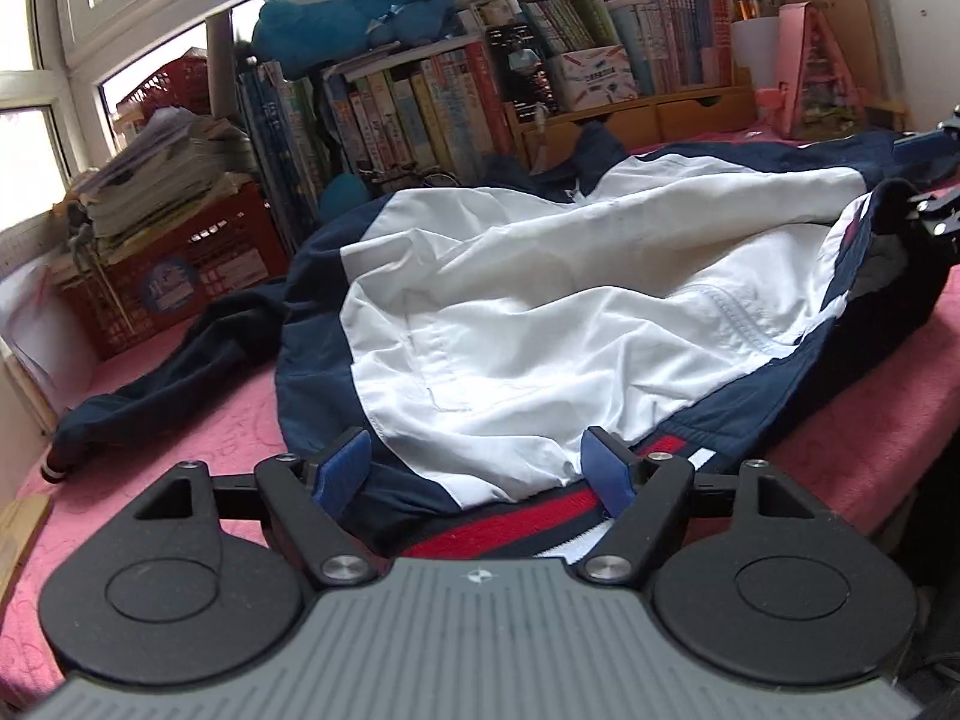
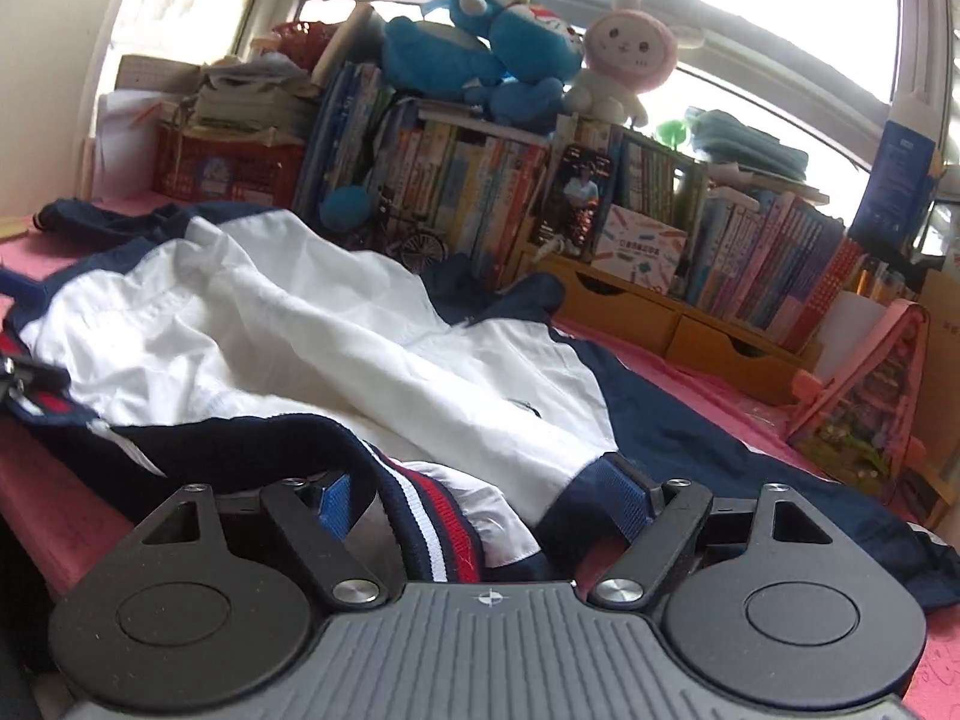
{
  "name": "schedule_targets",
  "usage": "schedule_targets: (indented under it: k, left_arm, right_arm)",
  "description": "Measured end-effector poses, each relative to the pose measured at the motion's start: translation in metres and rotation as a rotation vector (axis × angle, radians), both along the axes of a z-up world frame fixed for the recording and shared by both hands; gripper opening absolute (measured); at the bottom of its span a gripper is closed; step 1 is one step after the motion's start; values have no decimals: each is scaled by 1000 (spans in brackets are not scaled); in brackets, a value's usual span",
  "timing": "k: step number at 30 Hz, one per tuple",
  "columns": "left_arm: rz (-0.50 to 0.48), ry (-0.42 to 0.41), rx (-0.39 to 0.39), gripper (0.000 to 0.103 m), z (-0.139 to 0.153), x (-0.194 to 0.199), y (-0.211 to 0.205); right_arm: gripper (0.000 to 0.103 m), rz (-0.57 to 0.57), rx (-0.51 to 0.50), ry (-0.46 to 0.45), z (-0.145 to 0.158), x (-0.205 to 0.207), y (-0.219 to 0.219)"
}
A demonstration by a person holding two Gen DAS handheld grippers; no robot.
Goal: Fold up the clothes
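Observation:
A navy and white jacket (image 1: 540,300) with a red, white and navy ribbed hem lies spread on the pink cloth (image 1: 180,438) of the table. My left gripper (image 1: 480,468) is open, its blue pads (image 1: 345,468) standing on either side of the hem (image 1: 510,516) at one bottom corner. My right gripper (image 2: 480,498) is open too, with the striped hem (image 2: 438,528) bunched between its wide jaws at the other corner. The jacket also shows in the right wrist view (image 2: 300,348). The right gripper shows at the right edge of the left wrist view (image 1: 936,204).
Books and wooden drawers (image 1: 630,114) line the back of the table, with plush toys (image 2: 480,54) on top. A red crate (image 1: 180,276) stacked with papers stands at the far left. A pink bag (image 2: 864,396) leans at the right. One sleeve (image 1: 150,384) trails left.

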State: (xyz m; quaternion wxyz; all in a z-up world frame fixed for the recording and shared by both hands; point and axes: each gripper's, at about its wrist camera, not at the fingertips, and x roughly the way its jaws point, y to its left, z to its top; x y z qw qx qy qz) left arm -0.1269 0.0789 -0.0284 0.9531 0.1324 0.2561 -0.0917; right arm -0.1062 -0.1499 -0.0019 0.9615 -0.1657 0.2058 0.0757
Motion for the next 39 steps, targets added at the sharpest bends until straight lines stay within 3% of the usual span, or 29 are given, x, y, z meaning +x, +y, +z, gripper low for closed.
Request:
schedule_targets:
  k: [3, 5, 6, 7, 9, 12, 15, 18, 20, 21, 23, 26, 28, 29, 33, 35, 39]
  left_arm:
    - [-175, -4, -103, 78, 14, -17, -9]
    - [-236, -40, -57, 81, 15, -23, -23]
    - [-245, -63, -8, 82, 12, -23, -31]
    - [-233, -75, 41, 82, 8, -21, -37]
    - [-164, -87, 135, 77, -2, -9, -42]
    - [36, -115, 189, 62, -5, 13, -25]
    - [183, -164, 116, 62, 10, 26, 4]
    - [161, -212, -8, 60, 43, 15, 16]
    - [145, -244, -91, 60, 64, 7, 24]
    - [137, -259, -132, 61, 75, 3, 28]
    - [65, -254, -178, 66, 87, -11, 32]
    - [-20, -153, -213, 71, 79, -23, 38]
    - [-31, -43, -186, 71, 59, -21, 38]
    - [-34, 18, -164, 71, 47, -19, 37]
    - [-66, 218, -49, 72, 4, -17, 32]
    - [-110, 233, 10, 71, -2, -23, 31]
    - [-254, 174, -5, 70, 28, -35, 49]
  right_arm:
    - [73, -49, -13, -1, 0, 5, -4]
    - [70, -62, 42, -19, 12, 13, -7]
    - [64, -64, 67, -30, 18, 18, -8]
    - [59, -66, 93, -40, 24, 22, -8]
    - [41, -65, 109, -60, 32, 28, -7]
    - [29, -70, 80, -77, 35, 27, -7]
    - [30, -84, -65, -77, 21, 20, -8]
    - [29, -68, -298, -63, -9, 6, 0]
    - [29, -89, -406, -158, -7, -11, 1]
    - [29, -118, -428, -234, 5, -21, 0]
    - [29, -187, -379, -368, 45, -48, -10]
    - [33, -221, -268, -380, 90, -82, -32]
    - [35, -184, -215, -282, 93, -94, -44]
    - [39, -157, -204, -220, 88, -96, -45]
    - [39, -42, -189, 35, 55, -99, -41]
    - [39, 16, -180, 162, 39, -100, -39]
    - [43, 132, -161, 416, 7, -103, -35]
